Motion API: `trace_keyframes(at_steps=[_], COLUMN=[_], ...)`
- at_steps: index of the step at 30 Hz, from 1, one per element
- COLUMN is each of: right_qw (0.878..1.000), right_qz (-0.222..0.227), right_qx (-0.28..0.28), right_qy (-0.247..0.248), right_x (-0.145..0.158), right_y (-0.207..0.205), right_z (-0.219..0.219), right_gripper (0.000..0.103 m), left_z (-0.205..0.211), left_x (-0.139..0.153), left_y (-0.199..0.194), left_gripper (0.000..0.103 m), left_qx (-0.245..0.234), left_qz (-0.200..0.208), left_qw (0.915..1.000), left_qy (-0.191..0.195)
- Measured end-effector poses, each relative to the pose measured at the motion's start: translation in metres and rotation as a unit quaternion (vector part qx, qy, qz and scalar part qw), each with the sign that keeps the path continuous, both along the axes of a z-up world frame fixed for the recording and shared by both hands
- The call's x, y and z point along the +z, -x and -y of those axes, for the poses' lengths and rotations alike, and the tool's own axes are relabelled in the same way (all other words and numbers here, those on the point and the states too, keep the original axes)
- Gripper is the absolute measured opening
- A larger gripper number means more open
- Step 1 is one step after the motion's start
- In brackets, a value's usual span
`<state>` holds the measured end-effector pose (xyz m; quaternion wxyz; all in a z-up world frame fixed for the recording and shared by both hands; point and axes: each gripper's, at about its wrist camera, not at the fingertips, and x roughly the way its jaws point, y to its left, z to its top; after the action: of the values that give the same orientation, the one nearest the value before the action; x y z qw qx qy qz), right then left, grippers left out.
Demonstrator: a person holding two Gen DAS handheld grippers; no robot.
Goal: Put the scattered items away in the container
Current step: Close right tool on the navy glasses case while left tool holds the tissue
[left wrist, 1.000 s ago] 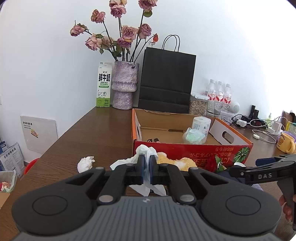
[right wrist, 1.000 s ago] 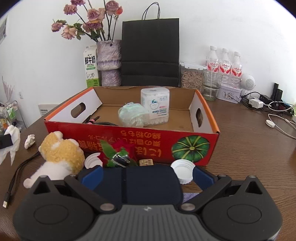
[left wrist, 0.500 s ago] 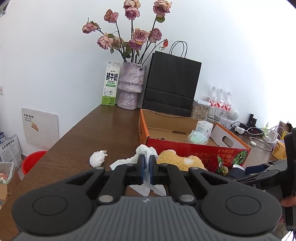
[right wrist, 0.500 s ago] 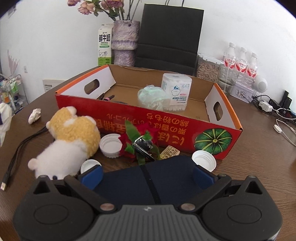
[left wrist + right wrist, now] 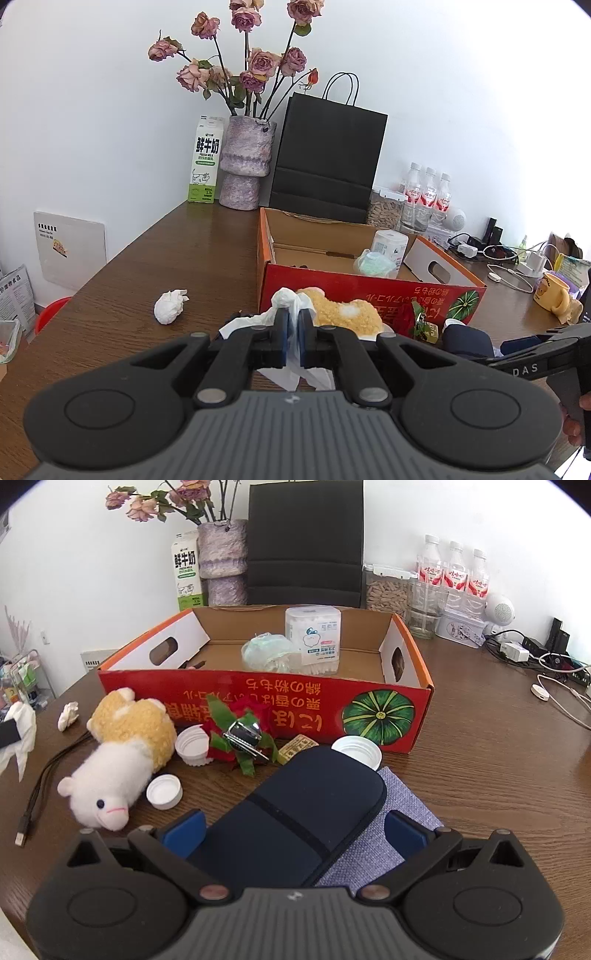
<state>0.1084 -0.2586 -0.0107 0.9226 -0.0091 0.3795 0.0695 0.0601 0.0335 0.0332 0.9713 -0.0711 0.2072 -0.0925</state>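
the left tool (image 5: 291, 334) pinches a white tissue (image 5: 286, 297) in front of the red box (image 5: 369, 291). lift it over the wall, then let go. the right tool (image 5: 293, 829) is wide open around a dark case (image 5: 291, 812).

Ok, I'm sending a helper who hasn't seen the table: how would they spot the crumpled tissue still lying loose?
Start at the red cardboard box on the brown table. Left of it, alone on bare wood, lies a small white crumpled tissue. Unlike the white tissue pinched in the left gripper, nothing touches it.
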Motion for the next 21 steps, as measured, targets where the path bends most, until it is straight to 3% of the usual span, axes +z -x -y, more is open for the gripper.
trace_keyframes(at_steps=[7, 11, 21], right_qw=[0.999, 0.999, 1.000], right_qz=[-0.025, -0.030, -0.009], right_qx=[-0.029, -0.016, -0.005], right_qy=[0.017, -0.005, 0.014], right_x=[-0.016, -0.020, -0.014], right_y=[-0.018, -0.016, -0.007], right_z=[-0.013, -0.010, -0.017], right_gripper=[0.103, 0.091, 0.076], left_z=[0.004, 0.000, 0.001], left_x=[-0.004, -0.007, -0.007], left_y=[-0.006, -0.009, -0.004], left_gripper=[0.006, 0.006, 0.006], left_qx=[0.003, 0.007, 0.005], left_qz=[-0.013, -0.021, -0.020], left_qw=[0.9999, 0.9998, 0.9998], left_qy=[-0.002, 0.002, 0.002])
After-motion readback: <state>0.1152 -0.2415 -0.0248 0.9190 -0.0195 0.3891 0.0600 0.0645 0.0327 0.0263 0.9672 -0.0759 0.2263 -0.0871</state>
